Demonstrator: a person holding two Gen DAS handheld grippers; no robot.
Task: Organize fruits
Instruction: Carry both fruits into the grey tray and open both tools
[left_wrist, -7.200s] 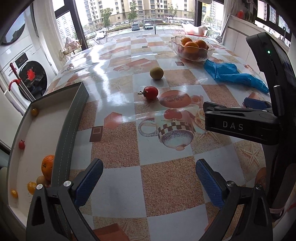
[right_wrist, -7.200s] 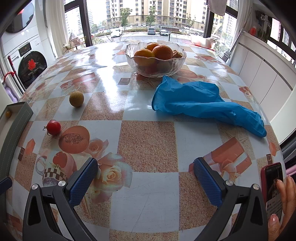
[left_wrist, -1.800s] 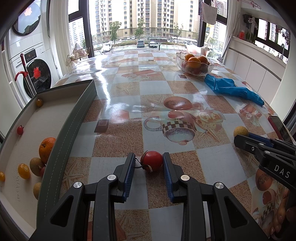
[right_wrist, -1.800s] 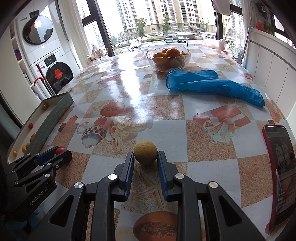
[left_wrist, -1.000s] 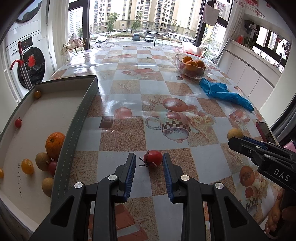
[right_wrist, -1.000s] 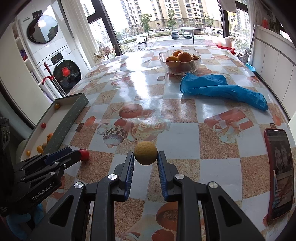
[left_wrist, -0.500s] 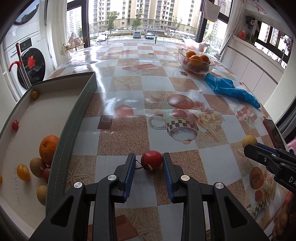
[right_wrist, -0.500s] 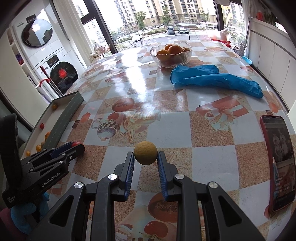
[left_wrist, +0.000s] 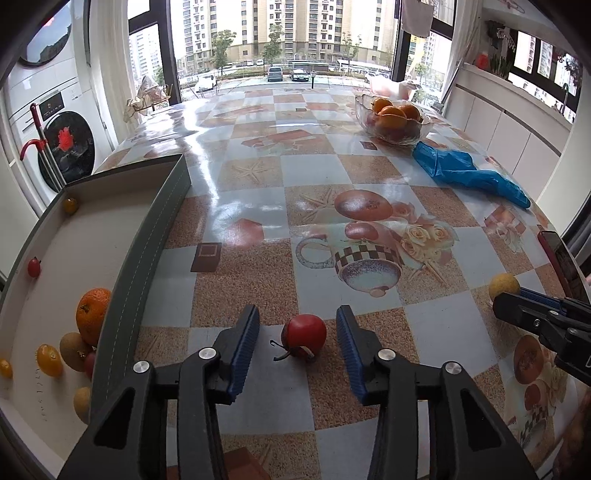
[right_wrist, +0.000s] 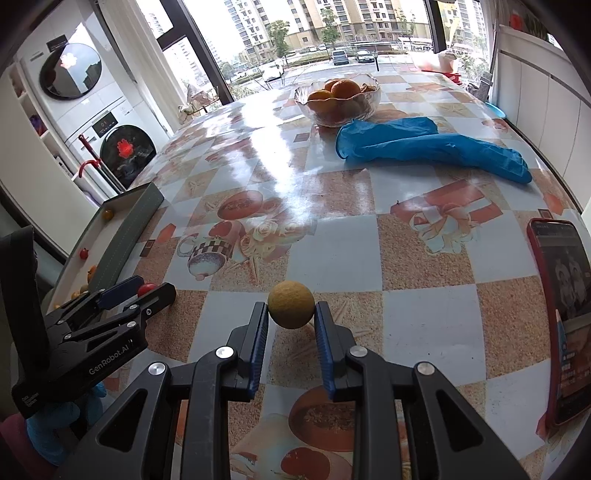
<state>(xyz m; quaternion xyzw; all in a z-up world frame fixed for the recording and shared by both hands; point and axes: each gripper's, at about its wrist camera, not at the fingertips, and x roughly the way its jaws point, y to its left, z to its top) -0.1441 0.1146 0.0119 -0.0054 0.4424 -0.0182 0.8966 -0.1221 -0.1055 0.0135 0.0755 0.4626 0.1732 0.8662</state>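
Left wrist view: the left gripper (left_wrist: 297, 339) stands apart around a small red fruit (left_wrist: 303, 335), with a clear gap on each side and neither blue pad touching it. The fruit appears to rest on the patterned tablecloth (left_wrist: 258, 206), just right of the grey tray (left_wrist: 147, 251) that already holds an orange (left_wrist: 93, 310) and several small fruits. With nothing pinching it, the round fruit could roll away if a finger nudges it. This view alone shows how full the tray's near end is.

Right wrist view: the right gripper (right_wrist: 291, 321) is clamped on a round yellow-brown fruit (right_wrist: 291, 304), held clear of the table. The pads grip only its lower sides, so a tilt could let it slip. Only here does the phone (right_wrist: 563, 332) at the table's edge show fully, as do the blue glove (right_wrist: 424, 144) and glass bowl of oranges (right_wrist: 338, 99).
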